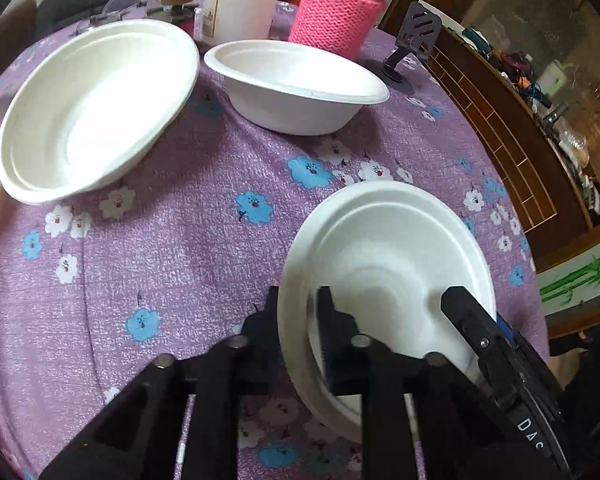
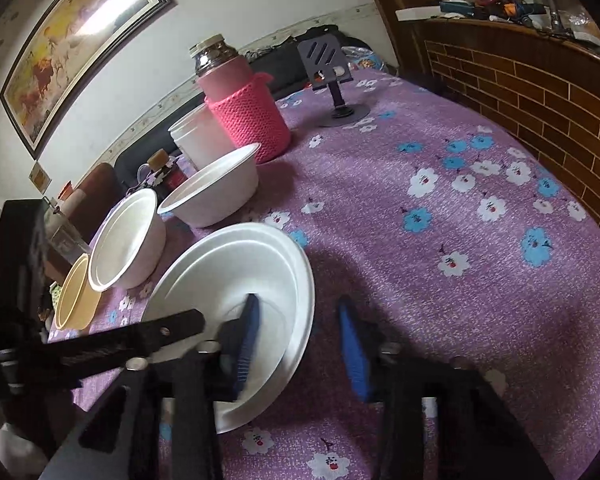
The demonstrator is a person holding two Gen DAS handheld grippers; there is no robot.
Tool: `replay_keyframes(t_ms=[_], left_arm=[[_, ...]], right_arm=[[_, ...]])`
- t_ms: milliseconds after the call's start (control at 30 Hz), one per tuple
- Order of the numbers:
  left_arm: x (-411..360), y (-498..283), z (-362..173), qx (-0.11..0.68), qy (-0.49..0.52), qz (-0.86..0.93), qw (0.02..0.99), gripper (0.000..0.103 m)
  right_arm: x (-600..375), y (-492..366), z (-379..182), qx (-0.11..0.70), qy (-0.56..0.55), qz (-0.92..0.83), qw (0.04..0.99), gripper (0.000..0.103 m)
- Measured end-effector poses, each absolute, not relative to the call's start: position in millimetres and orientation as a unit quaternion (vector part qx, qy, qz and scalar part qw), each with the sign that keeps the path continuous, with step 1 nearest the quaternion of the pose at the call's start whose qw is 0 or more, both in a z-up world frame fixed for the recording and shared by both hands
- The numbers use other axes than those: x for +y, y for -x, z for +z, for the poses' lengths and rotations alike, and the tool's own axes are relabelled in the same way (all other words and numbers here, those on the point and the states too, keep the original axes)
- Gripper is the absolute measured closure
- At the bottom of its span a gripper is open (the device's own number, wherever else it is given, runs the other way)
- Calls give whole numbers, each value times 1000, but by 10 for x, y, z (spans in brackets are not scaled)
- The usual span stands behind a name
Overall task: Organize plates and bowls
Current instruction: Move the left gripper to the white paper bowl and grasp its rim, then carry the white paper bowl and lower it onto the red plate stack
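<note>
A white disposable plate (image 1: 388, 248) lies on the purple flowered tablecloth (image 1: 188, 240), near its front. My left gripper (image 1: 299, 294) is shut on the plate's left rim, with one finger outside and one inside. In the right wrist view the same plate (image 2: 240, 264) sits tilted. Its right rim lies between the blue pads of my right gripper (image 2: 298, 304), and a gap shows by the outer pad. A large white bowl (image 1: 96, 104) and a smaller white bowl (image 1: 296, 84) stand farther back. The bowls (image 2: 128, 236) (image 2: 216, 188) also show in the right wrist view.
A flask in a pink knitted sleeve (image 1: 336, 16), a white jar (image 1: 240, 0) and a dark phone stand (image 1: 412, 40) stand at the table's back. A yellow bowl (image 2: 74, 296) sits at the left beside the large bowl. A brick-patterned wooden counter (image 2: 540, 92) runs along the right.
</note>
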State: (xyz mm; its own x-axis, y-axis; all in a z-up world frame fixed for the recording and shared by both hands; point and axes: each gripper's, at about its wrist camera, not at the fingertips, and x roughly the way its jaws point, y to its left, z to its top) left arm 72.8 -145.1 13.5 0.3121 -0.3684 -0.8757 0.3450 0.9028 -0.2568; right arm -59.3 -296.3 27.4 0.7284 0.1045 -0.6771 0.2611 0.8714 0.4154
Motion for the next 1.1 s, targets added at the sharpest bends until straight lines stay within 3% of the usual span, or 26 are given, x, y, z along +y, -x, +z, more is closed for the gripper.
replay_keyframes(t_ms=[200,667,1100], left_arm=[[-1384,-693,157,546,21,-222,807,92],[-794,-265,556,497,25,-199,844,92],[818,292,940,441,95,-80,889,91]], right_arm=[[-2911,593,255,366,-252,-29,896,87],[-2509,588,368,356,-241,49,901,88],[-1003,554,869,367,-168,175,898,87]])
